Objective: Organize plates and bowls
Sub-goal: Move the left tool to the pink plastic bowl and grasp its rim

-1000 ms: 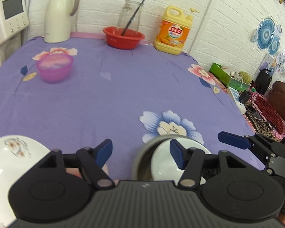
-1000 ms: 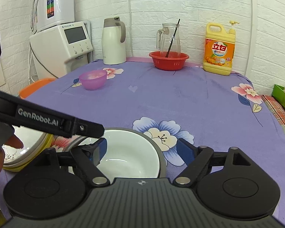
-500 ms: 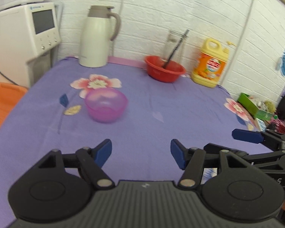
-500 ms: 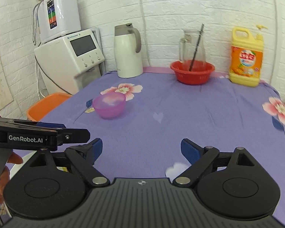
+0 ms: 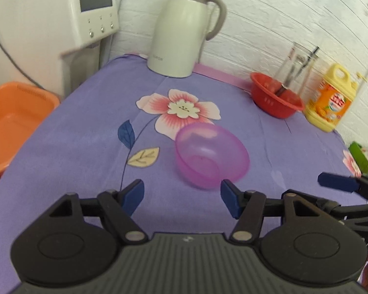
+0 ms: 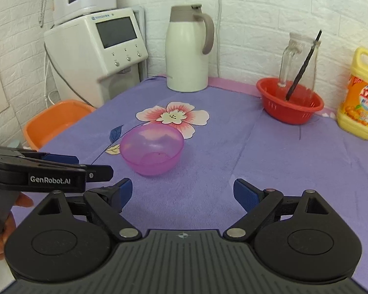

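Two grippers are over a table with a purple flowered cloth (image 6: 269,152), and both have their jaws apart with nothing between them.

At the far left, off the table edge, there is an orange basin (image 6: 54,120), and behind it a white water dispenser (image 6: 98,49) with a dark screen. The left gripper (image 5: 181,196) is seen from its own camera with blue fingertips (image 5: 133,193) wide apart; in the right wrist view it enters from the left edge (image 6: 61,166), held by a hand (image 6: 2,227), and its tips are near the left finger of the right gripper.

Next comes the pink bowl (image 6: 152,149), the only bowl of the task in view. It stands upright on the cloth with its opening to the top, beside a printed pink flower (image 6: 174,117), and it looks empty. It is round, so it has no long axis. It is a little ahead of both grippers, and neither touches it. In the left wrist view the bowl (image 5: 211,154) is just beyond the right fingertip.

Behind, at the wall, stands a white thermos jug (image 6: 189,49). The right gripper (image 6: 181,192) is open over bare cloth. More to the right, a red basket (image 6: 289,107) holds a glass jar (image 6: 296,61) with a dark stick in it. At the far right stands a yellow detergent bottle (image 6: 360,98).
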